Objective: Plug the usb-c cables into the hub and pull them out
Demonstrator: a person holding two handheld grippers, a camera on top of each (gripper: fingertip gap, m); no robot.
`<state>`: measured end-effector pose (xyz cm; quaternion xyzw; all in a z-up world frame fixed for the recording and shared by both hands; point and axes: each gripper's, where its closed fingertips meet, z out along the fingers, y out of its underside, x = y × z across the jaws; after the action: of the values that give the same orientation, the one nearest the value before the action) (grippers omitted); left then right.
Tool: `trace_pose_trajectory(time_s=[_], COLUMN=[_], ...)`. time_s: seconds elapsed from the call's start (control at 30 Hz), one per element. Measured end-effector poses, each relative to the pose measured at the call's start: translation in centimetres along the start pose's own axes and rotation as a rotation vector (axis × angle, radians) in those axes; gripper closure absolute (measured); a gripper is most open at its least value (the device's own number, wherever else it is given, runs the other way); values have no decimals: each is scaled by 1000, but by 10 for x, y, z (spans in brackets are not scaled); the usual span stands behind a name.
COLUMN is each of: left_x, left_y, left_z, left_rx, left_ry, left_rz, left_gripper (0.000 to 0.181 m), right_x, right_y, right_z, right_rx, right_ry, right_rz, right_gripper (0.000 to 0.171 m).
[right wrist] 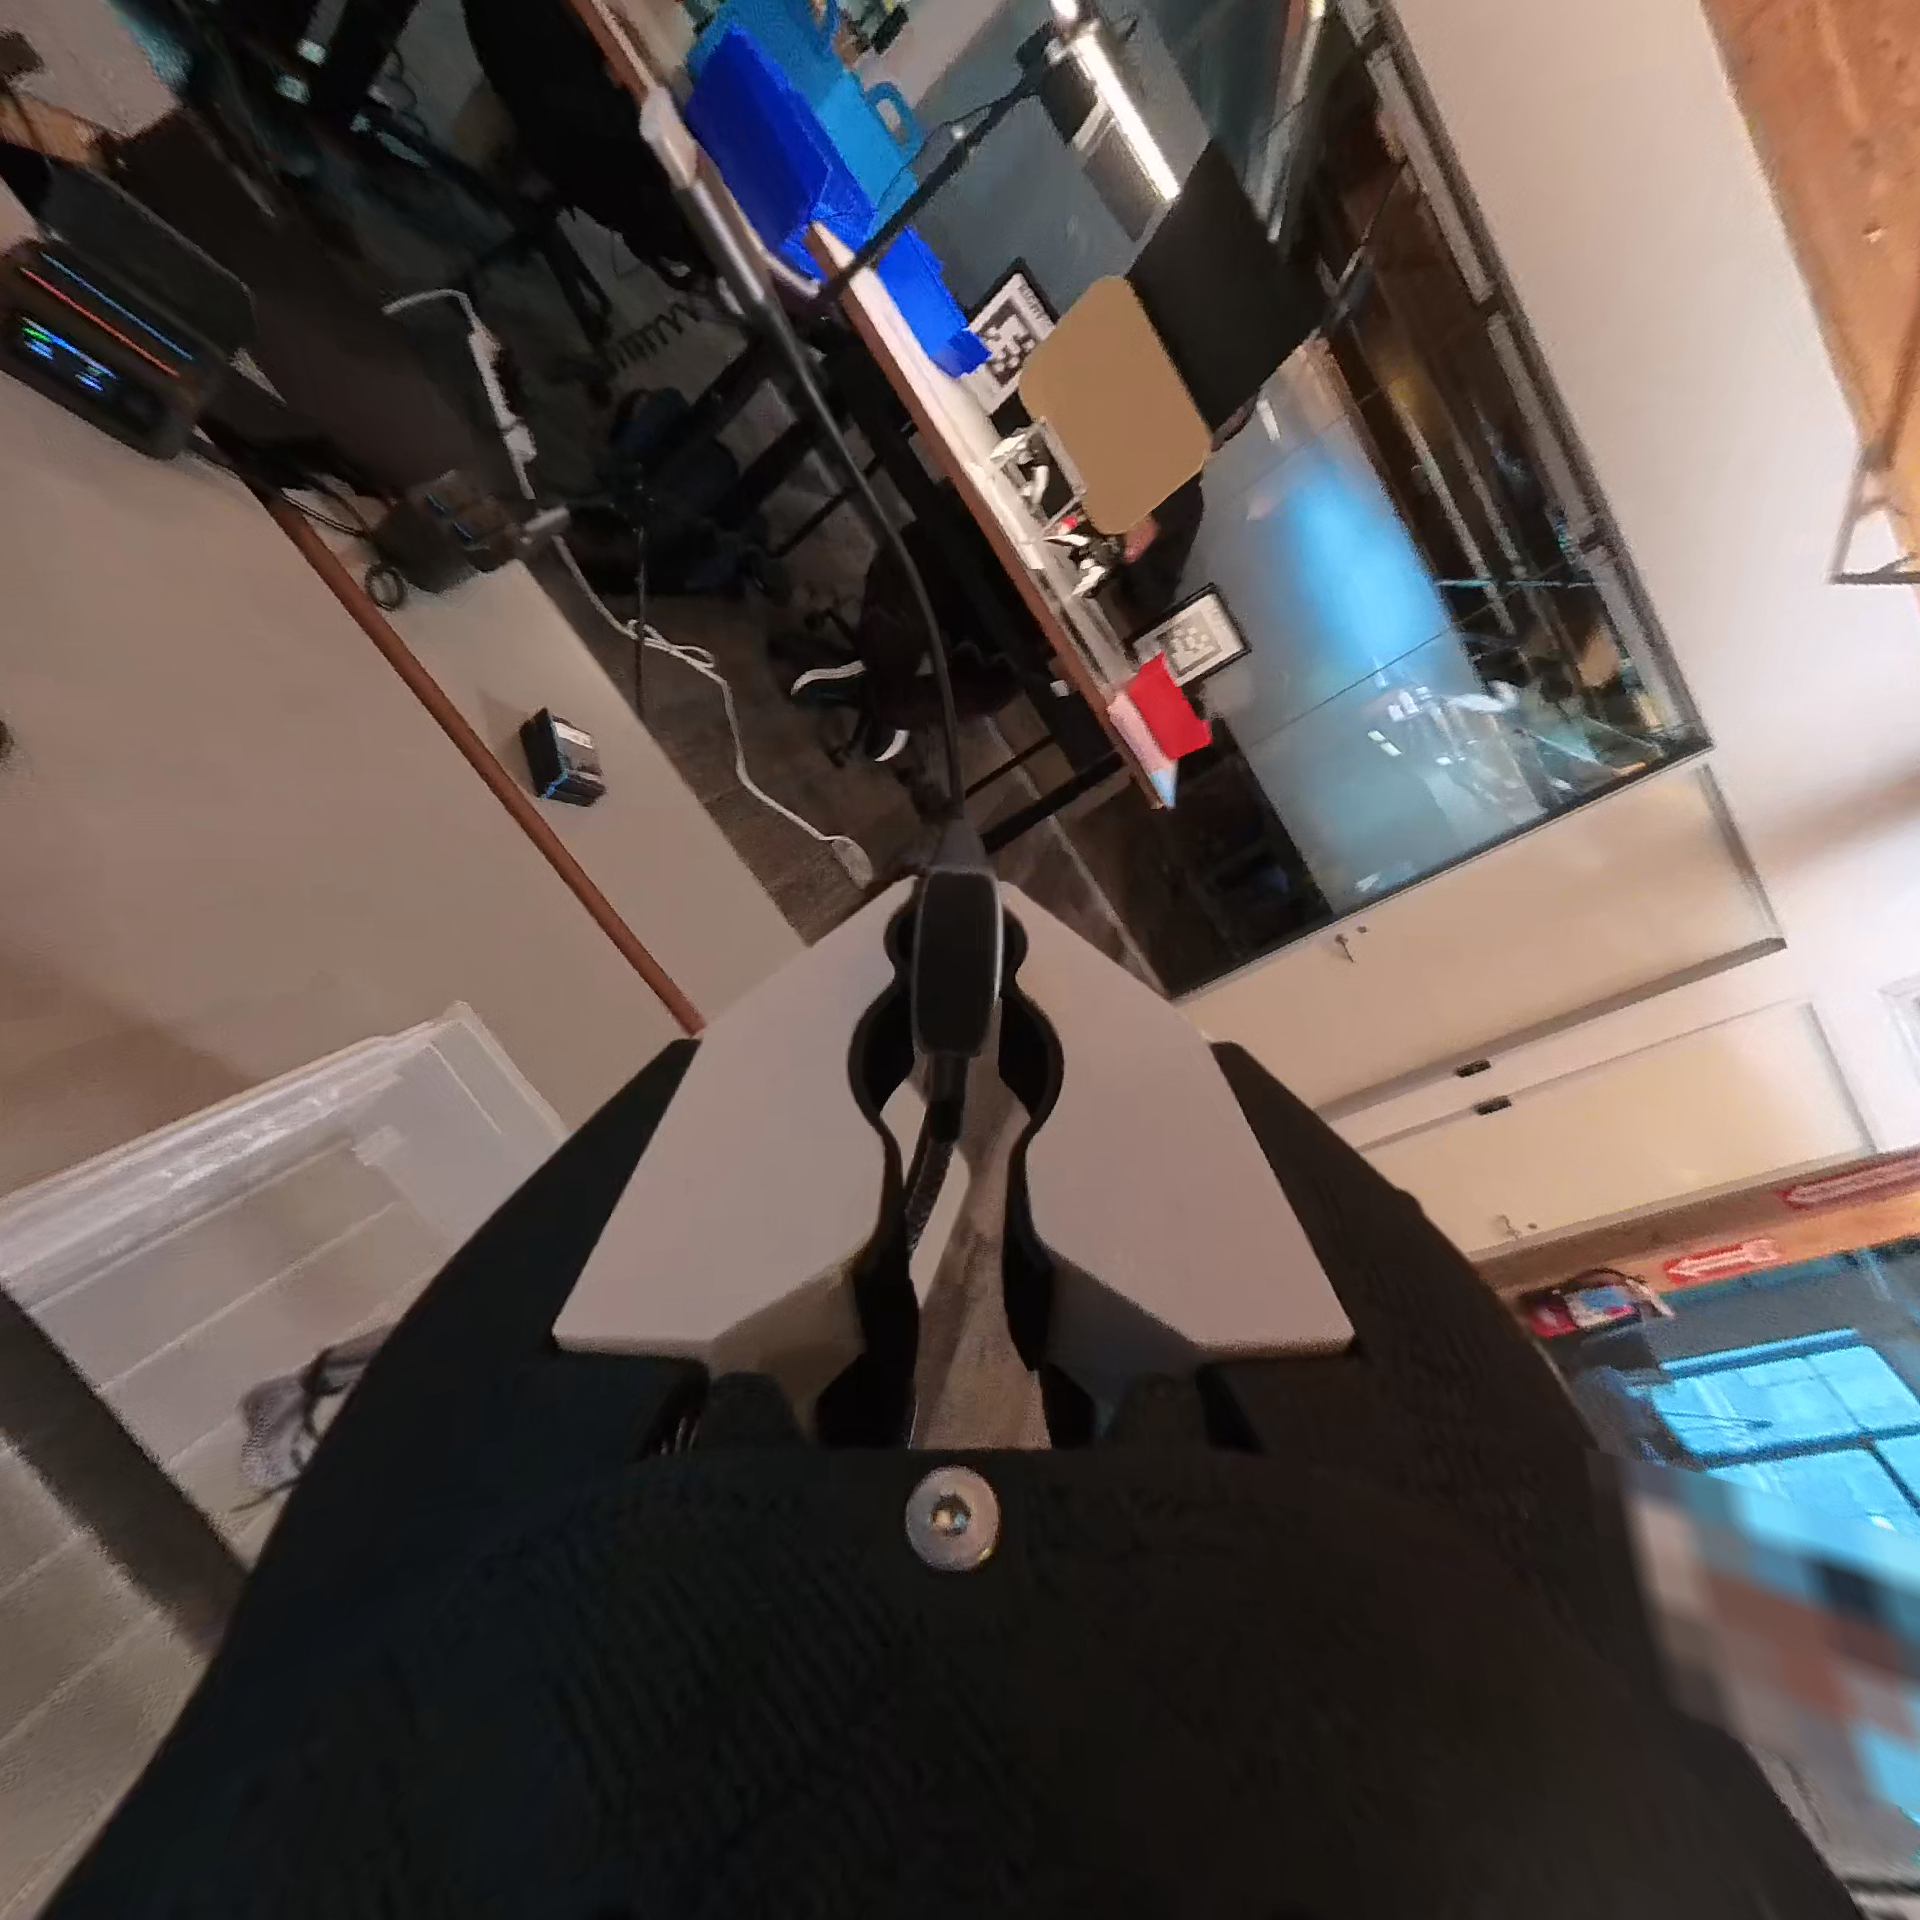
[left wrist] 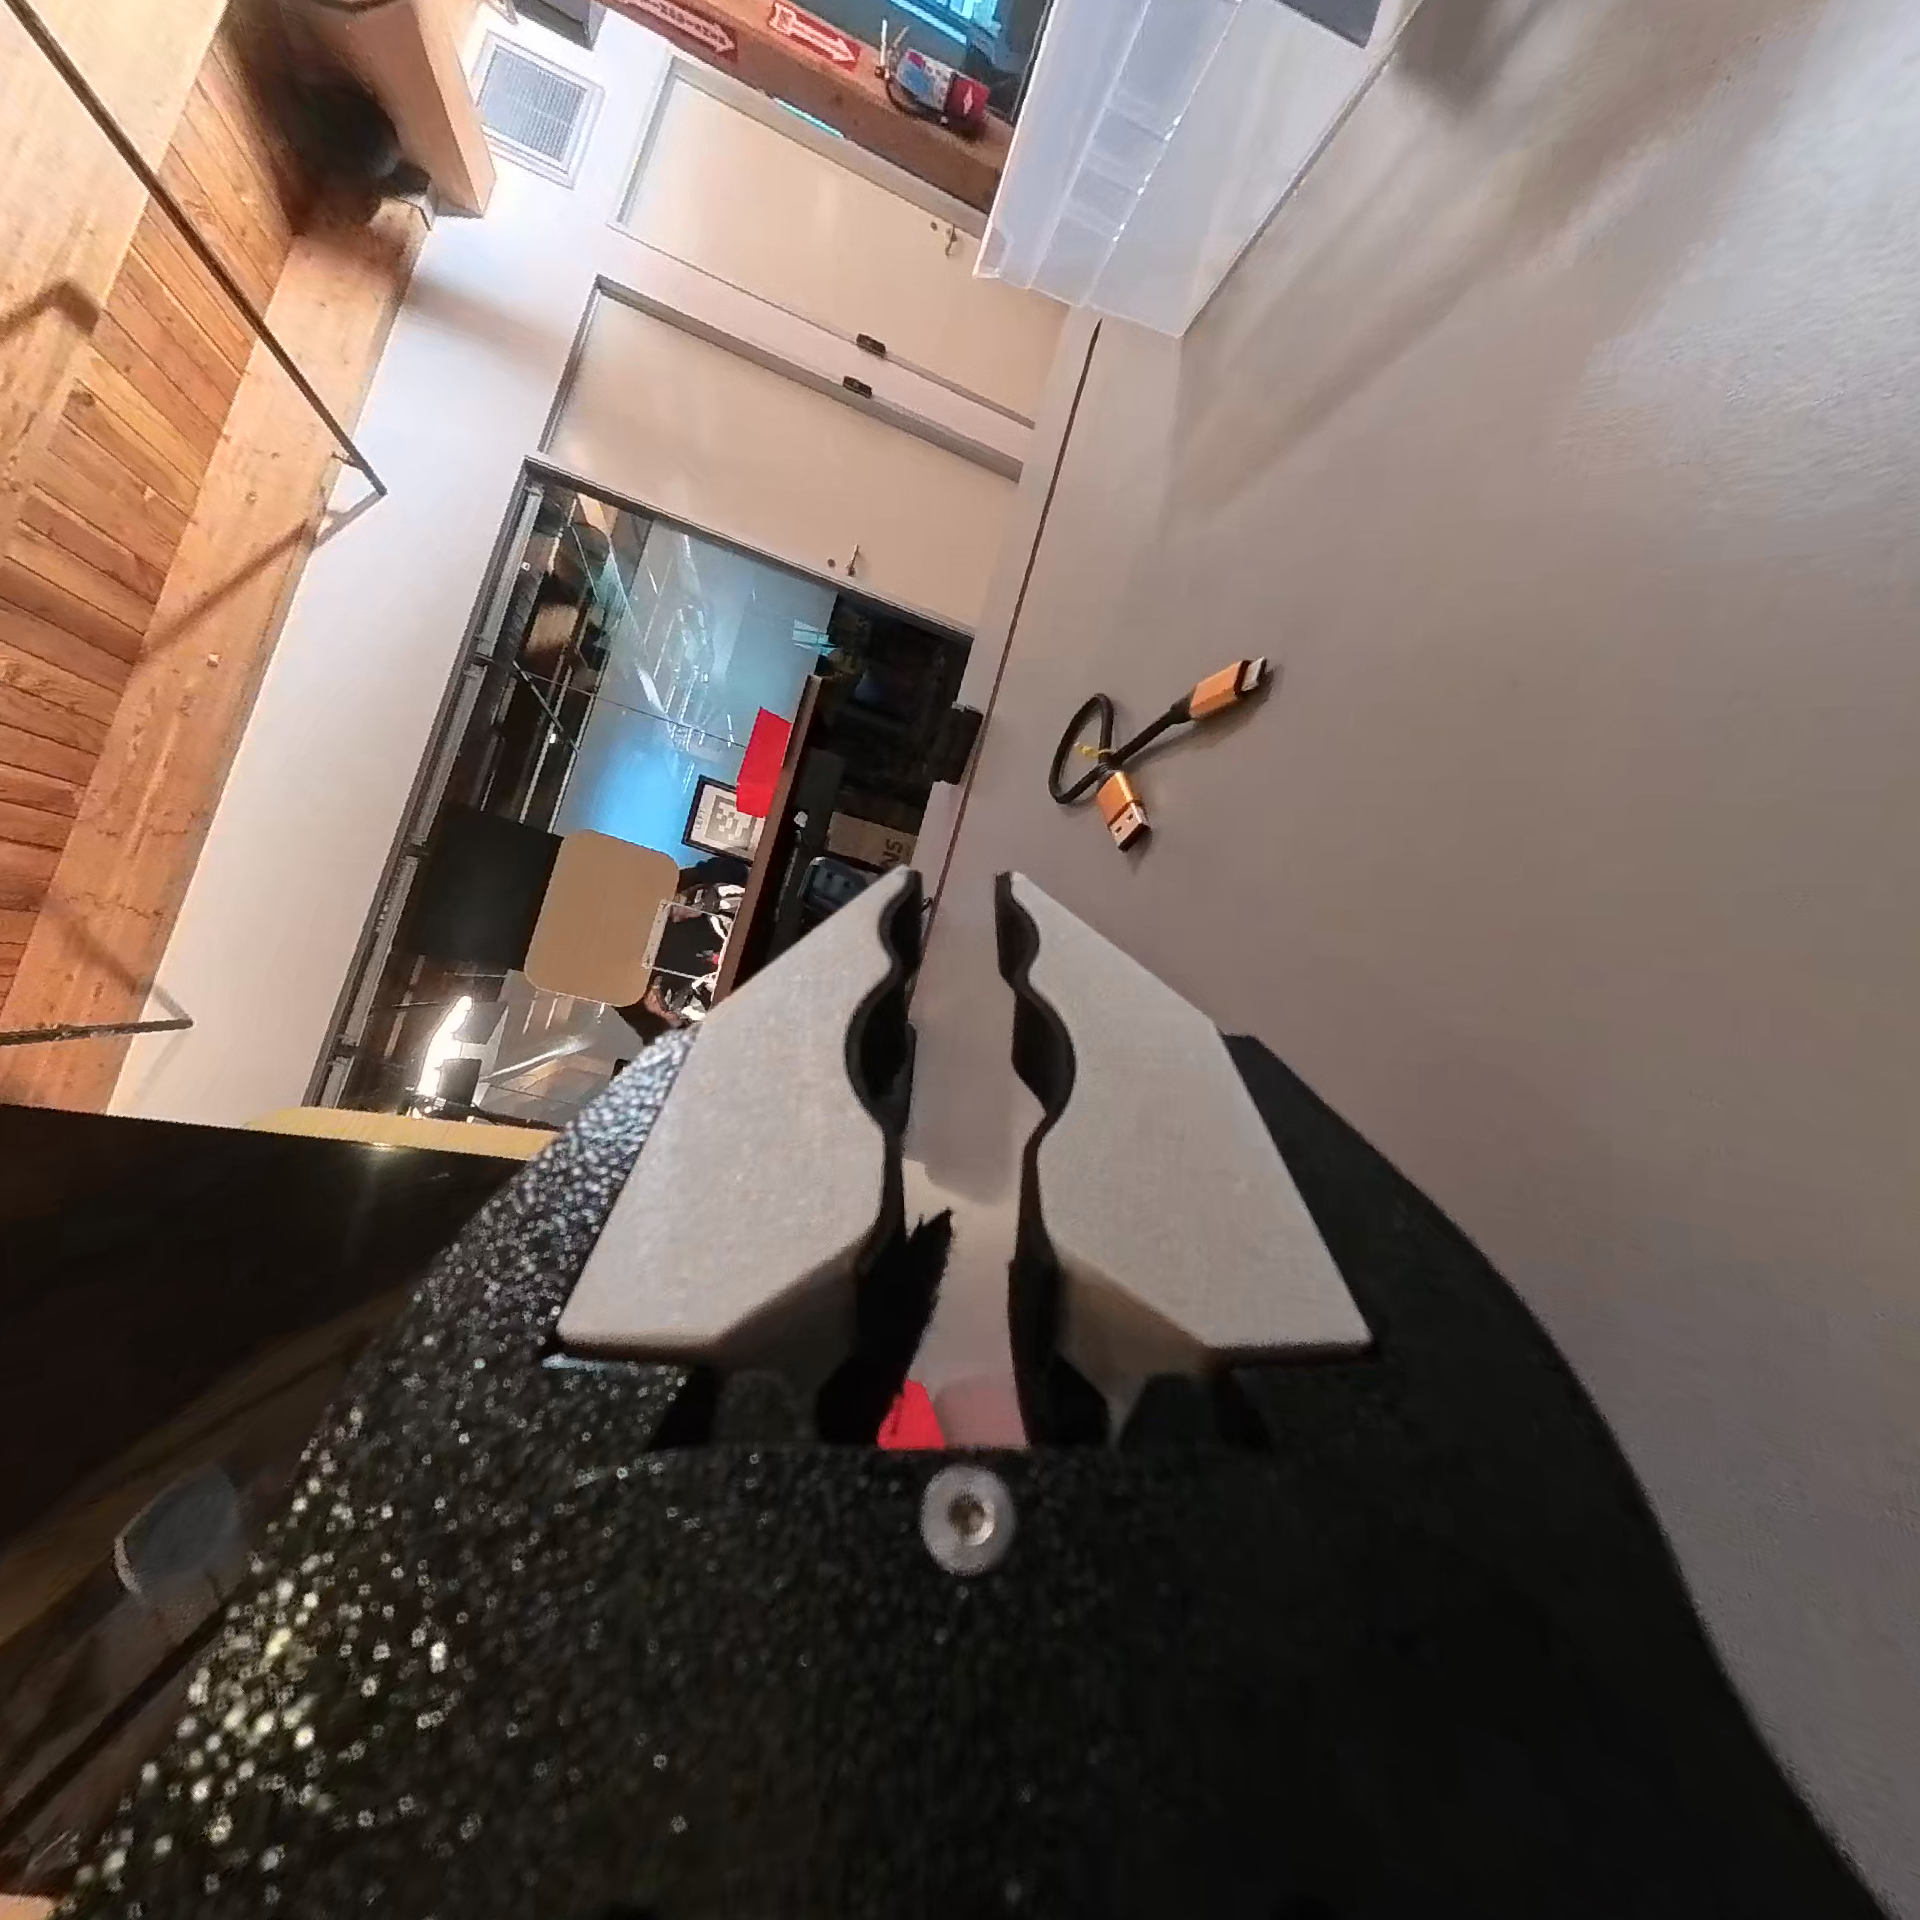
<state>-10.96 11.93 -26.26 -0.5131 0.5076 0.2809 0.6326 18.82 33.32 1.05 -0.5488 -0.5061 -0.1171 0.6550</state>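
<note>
In the left wrist view my left gripper (left wrist: 958, 896) is empty, its jaws a narrow gap apart, held over the grey table (left wrist: 1507, 935). A short black cable (left wrist: 1101, 753) with orange plugs lies on the table ahead and to the right of it; its small plug (left wrist: 1231, 686) points away. In the right wrist view my right gripper (right wrist: 956, 935) is shut on a black cable plug (right wrist: 954, 982). A smooth dark cable (right wrist: 935, 665) leaves the plug forward and curves up to a silver bar (right wrist: 691, 145). A braided cable (right wrist: 923, 1174) runs back between the fingers.
A clear plastic box stands on the table in both views (left wrist: 1122, 156) (right wrist: 208, 1195). A small black block (right wrist: 561, 753) lies near the table's brown edge. A dark device with lit stripes (right wrist: 104, 332) sits farther off. Desks, blue bins and a glass wall are beyond. Some 45 centimetres of space lies between my two pairs of fingers.
</note>
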Motion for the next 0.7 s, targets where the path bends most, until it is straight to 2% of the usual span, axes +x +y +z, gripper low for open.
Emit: trace_pose_trajectory(time_s=[0.17,0.27,0.5,0.6,0.7], left_x=[1,2,5,7,9], left_y=[0,0,0,0,-1], left_z=[0,1,3,4,4], left_rx=[-1,0,-3,0,0], left_ry=[1,8,21,30,38], left_rz=[0,-1,12,15,29], left_gripper=[170,171,172,173,173], right_x=[-13,-41,-114,-134,-138], right_y=[41,74,130,153,159], right_z=[3,9,10,6,9], right_rx=[19,-41,-222,-351,-425], right_ry=[162,177,-114,-307,-405], right_rz=[-95,-169,-295,-201,-47], right_gripper=[162,163,162,163,163])
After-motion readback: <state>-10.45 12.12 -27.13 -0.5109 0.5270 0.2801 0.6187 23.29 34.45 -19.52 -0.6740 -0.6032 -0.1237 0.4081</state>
